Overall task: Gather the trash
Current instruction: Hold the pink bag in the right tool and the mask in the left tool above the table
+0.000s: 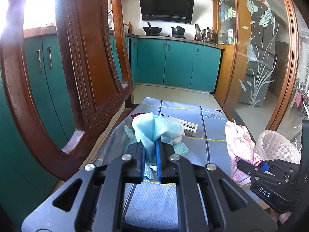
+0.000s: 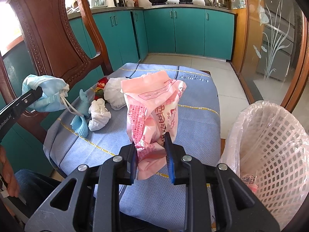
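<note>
Left gripper [image 1: 150, 147]: jaws narrow, blue pads clamped on a crumpled light-blue face mask [image 1: 152, 129], which stands up out of the grip. The right wrist view shows what the left one hides: the mask [image 2: 46, 94] hangs clear above the cloth, its white ear loops [image 2: 66, 101] dangling, with the left gripper [image 2: 39, 92] entering from the left edge.

Right gripper [image 2: 150, 145]: jaws part-closed, pinching the lower folds of a pink printed plastic bag [image 2: 154, 112]. The bag rises upright from the pads above the cloth. In the left wrist view the same bag [image 1: 239, 141] is only a pink crumple at the right, and the right gripper [image 1: 265, 166] is seen side-on, so its jaw gap cannot be read there.

All remaining litter lies on the blue striped cloth [image 2: 193, 116] covering the seat:
- crumpled white tissue [image 2: 99, 116], left part of the cloth
- blue wipe [image 2: 81, 123], just left of the tissue, at the cloth's left edge
- white crumpled bag [image 2: 114, 92], behind the tissue
- red-and-green wrapper [image 2: 101, 89], touching the white bag, toward the chair back
- small white printed box [image 1: 190, 128], visible in the left wrist view only, beyond the mask on the cloth

Carved wooden chair back [image 2: 48, 38] stands along the cloth's left side. White lattice wastebasket [image 2: 274, 145] with a clear liner stands just off the cloth's right edge; some printed scrap lies inside. A person's hand [image 2: 7, 176] shows off the cloth's near-left corner.
</note>
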Tool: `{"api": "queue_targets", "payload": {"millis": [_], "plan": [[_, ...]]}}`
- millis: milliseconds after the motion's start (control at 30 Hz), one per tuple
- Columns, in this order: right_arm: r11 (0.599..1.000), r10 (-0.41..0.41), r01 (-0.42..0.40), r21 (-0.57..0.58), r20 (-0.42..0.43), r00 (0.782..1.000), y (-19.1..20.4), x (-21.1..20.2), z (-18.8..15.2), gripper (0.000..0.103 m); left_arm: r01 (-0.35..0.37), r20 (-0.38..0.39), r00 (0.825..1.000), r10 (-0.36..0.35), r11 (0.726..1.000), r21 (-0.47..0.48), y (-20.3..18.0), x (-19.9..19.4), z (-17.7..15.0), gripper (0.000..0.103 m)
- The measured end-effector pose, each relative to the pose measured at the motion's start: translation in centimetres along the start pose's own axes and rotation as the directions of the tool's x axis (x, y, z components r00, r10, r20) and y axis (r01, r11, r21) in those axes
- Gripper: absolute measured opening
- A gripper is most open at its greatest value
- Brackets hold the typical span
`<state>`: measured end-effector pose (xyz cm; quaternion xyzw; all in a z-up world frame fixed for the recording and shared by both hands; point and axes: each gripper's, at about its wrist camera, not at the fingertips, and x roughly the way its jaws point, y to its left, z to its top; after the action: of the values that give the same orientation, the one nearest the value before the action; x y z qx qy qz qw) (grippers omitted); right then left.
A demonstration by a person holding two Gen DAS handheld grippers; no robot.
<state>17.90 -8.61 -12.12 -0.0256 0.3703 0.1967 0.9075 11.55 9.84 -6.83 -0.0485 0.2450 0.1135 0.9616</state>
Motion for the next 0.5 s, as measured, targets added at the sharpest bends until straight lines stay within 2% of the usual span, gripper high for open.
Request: {"api": "queue_targets", "payload": {"millis": [500], "plan": [[1.0, -0.006, 0.006, 0.0, 0.011, 1.0, 0.12, -0.46, -0.06, 0.026, 0.004, 0.0, 1.0, -0.004, 1.0, -0.009, -0.01, -0.34, -0.01, 0.01]]}}
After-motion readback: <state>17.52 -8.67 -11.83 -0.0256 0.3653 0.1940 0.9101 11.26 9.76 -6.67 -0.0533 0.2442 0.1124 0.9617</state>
